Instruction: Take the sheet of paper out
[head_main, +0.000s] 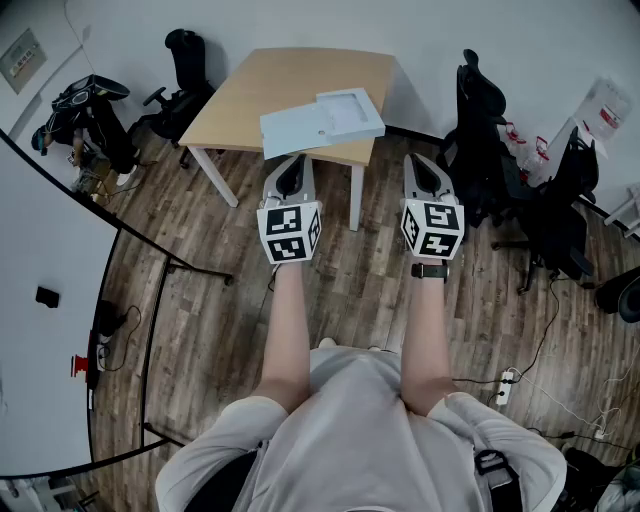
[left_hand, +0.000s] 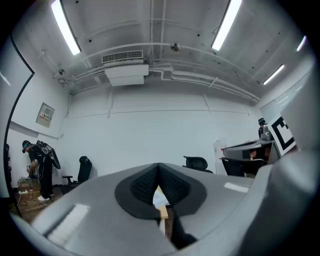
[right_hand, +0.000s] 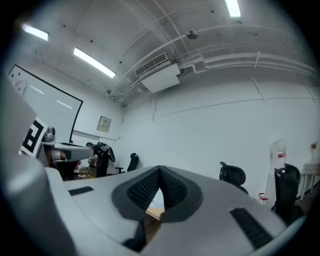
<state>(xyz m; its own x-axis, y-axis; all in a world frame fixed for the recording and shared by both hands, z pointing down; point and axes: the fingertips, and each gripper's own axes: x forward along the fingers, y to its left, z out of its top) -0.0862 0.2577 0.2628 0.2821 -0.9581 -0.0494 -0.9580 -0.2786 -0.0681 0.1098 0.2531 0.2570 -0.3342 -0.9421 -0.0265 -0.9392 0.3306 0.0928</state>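
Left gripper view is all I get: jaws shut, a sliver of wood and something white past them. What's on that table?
Observer: The head view shows an open flat white box at the near edge of a wooden table. I can't make out a separate sheet.
Operator: Is left lined up with it?
Observer: The left gripper points at the box's left half. I can't tell the gap between them.
Operator: And right?
Observer: The right gripper is shut and empty, held beside the left one. It sits past the table's right near corner, over the floor.
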